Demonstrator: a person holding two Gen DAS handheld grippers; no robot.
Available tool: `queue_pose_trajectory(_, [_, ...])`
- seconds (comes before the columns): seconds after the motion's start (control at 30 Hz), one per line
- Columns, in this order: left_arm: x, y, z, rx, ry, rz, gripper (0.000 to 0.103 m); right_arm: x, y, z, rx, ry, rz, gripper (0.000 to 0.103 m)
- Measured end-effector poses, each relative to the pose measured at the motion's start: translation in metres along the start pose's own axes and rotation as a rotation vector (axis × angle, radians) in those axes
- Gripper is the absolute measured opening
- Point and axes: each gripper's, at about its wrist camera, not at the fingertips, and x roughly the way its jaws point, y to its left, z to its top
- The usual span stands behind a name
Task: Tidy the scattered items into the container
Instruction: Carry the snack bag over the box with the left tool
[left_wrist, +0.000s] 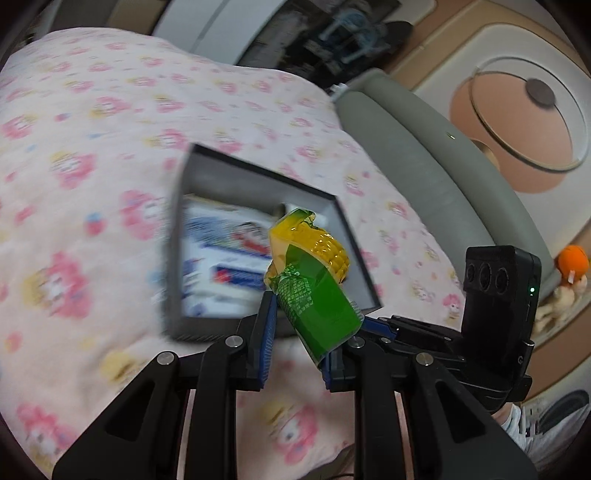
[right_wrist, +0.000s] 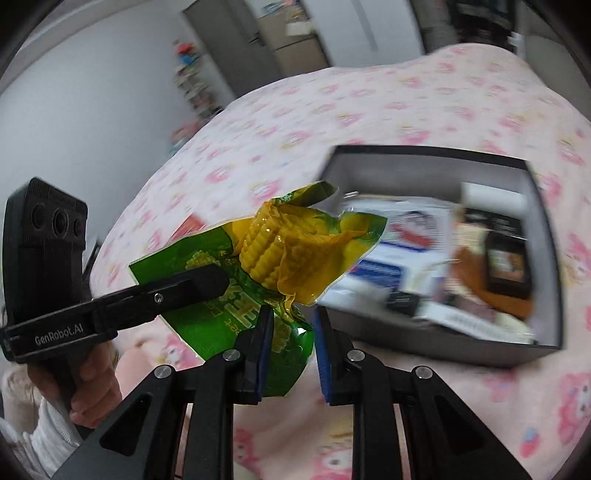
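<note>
A green and yellow corn packet (right_wrist: 273, 266), a cob visible through its clear part, was held crumpled above the bed. A dark open box (right_wrist: 546, 258), partly filled with packages, was set just beyond it.

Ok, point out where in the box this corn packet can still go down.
Bare floor shows along the box's far wall and its far left corner. The middle and right side are crowded with cartons and packets.

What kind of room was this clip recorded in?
Most likely a bedroom at home. A pink cartoon-print bedspread covers a bed with a padded grey bed edge, a dark storage box sits on it, and blurred shelves stand against the wall.
</note>
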Motion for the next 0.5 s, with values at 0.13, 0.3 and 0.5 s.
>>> queue_pose_trajectory(0.13, [0.046,-0.013,0.013,-0.014,0.055,-0.013,0.019,-0.008,-0.043,0.013,0.069,-0.032,-0.054,0.018])
queue_pose_trajectory(0.3, [0.107,-0.018,0.013,-0.010,0.191,0.092,0.022,0.004,-0.095,0.025,0.146,-0.008,-0.138,0.019])
queue_pose_trajectory(0.5, [0.096,-0.011,0.017,-0.036,0.151,0.152,0.022,-0.009,-0.112,0.026,0.173,-0.046,-0.167,0.019])
